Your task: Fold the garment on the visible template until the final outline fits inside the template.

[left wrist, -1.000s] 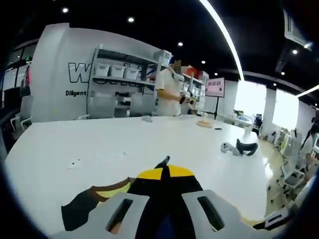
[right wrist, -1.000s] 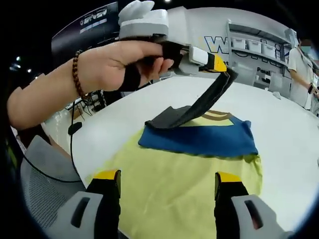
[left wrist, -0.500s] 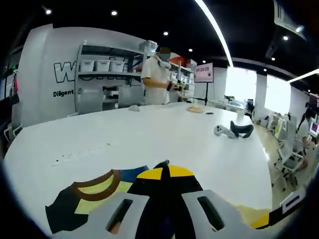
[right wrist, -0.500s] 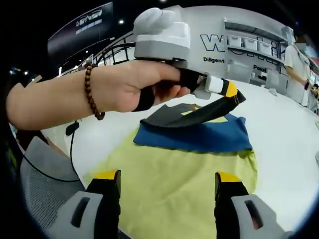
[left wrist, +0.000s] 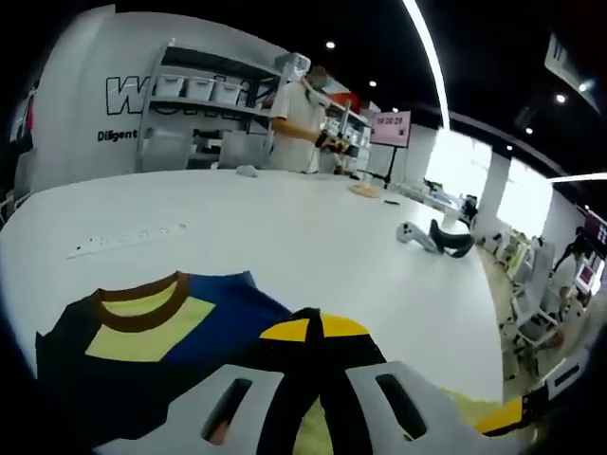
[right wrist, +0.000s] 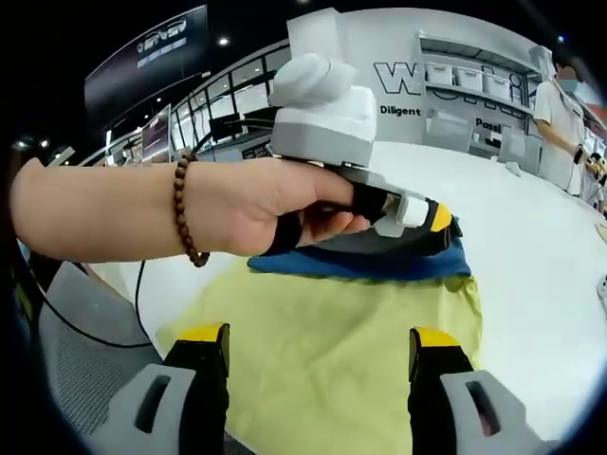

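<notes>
Left tongs point(right wrist: 438, 220) are clamped down on a dark flap of the yellow, blue and black T-shirt point(right wrist: 351, 332), and in the right gripper view I can see the person's hand point(right wrist: 270, 204), with a brown bead bracelet point(right wrist: 185, 210) on the wrist, wrapped round the grey handle, with the yellow tips low over the blue band of the shirt. From the left gripper view the two yellow-tipped jaws sit pressed together with black cloth pinched between them, so that's a firm grip. Right tongs point(right wrist: 318, 355) are wide open, both black jaws with yellow caps well apart, hovering over the plain yellow part of the shirt and holding nothing.

Shirt itself is lying on the white worktop point(left wrist: 285, 237), toward the near edge. In the left gripper view the brown-trimmed collar point(left wrist: 142, 301) with its yellow patch and the blue panel is spread flat just beyond the jaws. Can't make out any template outline under it from here.

Further back on the worktop, well apart from the shirt, there's a white and black game-controller-looking thing point(left wrist: 432, 237). At the far edge a person in a white top point(left wrist: 296, 118) stands by grey shelving with white bins point(left wrist: 190, 90).
</notes>
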`<state>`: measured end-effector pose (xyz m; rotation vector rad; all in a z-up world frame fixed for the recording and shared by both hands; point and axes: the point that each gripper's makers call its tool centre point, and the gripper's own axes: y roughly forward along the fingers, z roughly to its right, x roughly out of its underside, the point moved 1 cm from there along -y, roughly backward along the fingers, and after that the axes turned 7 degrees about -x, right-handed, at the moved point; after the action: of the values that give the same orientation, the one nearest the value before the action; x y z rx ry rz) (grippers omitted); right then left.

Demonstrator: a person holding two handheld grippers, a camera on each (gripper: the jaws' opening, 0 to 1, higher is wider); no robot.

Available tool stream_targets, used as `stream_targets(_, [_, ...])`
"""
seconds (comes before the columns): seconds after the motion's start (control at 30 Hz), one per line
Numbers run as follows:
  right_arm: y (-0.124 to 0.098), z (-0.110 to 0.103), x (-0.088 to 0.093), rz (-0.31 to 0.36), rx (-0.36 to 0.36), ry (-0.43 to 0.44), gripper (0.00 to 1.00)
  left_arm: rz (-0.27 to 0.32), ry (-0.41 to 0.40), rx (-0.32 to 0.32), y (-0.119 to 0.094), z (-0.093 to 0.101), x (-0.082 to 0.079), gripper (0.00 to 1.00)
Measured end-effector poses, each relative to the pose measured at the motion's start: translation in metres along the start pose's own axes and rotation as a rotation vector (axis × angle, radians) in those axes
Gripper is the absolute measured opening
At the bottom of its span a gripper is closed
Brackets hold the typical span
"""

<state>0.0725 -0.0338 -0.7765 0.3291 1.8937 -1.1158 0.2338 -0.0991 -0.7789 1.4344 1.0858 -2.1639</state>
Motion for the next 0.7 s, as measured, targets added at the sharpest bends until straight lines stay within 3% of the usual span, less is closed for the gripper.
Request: stream_targets(0.7, [-0.003,0.006,0.007,-0.013,0.015,0.018,0.76,-0.137,0.004,0.061,0.006,0.012,0.047,0.0])
